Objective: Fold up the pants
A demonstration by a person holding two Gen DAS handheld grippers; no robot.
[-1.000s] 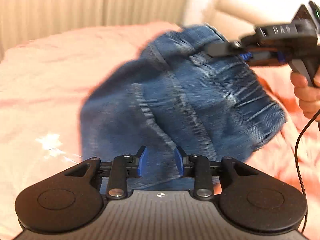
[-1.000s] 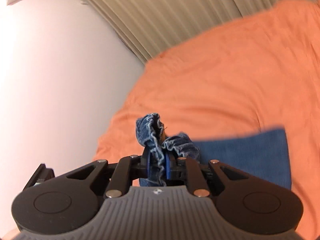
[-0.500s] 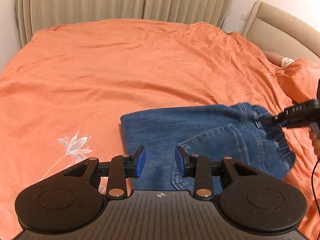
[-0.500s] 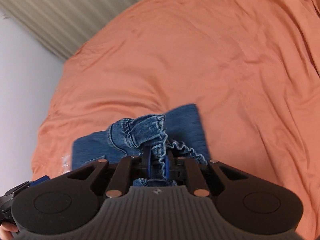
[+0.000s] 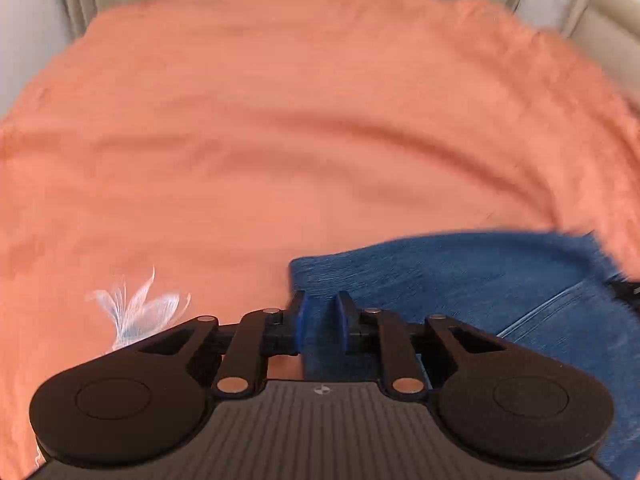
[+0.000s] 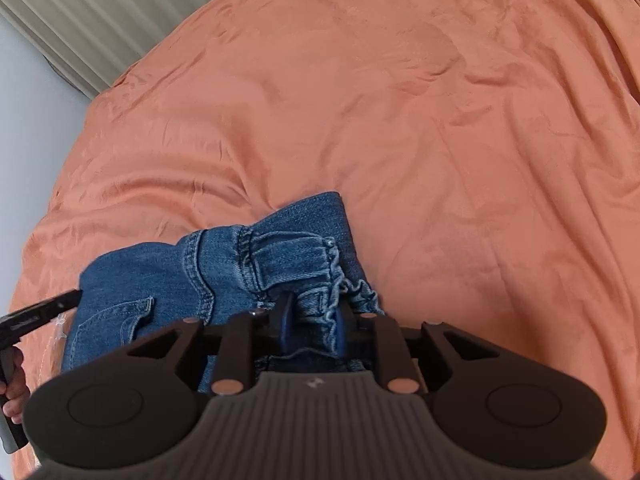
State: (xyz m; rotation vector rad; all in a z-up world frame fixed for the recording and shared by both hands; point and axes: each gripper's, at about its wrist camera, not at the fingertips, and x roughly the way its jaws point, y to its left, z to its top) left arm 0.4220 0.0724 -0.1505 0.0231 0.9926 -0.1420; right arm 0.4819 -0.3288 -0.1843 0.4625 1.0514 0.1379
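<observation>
Blue denim pants (image 6: 216, 276) lie folded on the orange bedspread (image 6: 400, 100). My right gripper (image 6: 311, 322) has opened a little, and the ruffled elastic waistband (image 6: 340, 280) sits loosely between its jaws. My left gripper (image 5: 320, 322) is open and empty, its jaws hovering over the left folded edge of the pants (image 5: 460, 276). The left gripper's tip (image 6: 44, 310) shows at the left edge of the right wrist view. The left wrist view is motion-blurred.
The orange bedspread (image 5: 280, 120) covers the whole bed, with a white flower embroidery (image 5: 136, 308) at the near left. Beige curtains (image 6: 80, 12) hang behind the bed, and a padded headboard (image 5: 608, 28) stands at the right.
The pants came down from the air and now lie folded on the bed. My right gripper lowered the waistband and its jaws parted. My left gripper shifted left to the fold's edge.
</observation>
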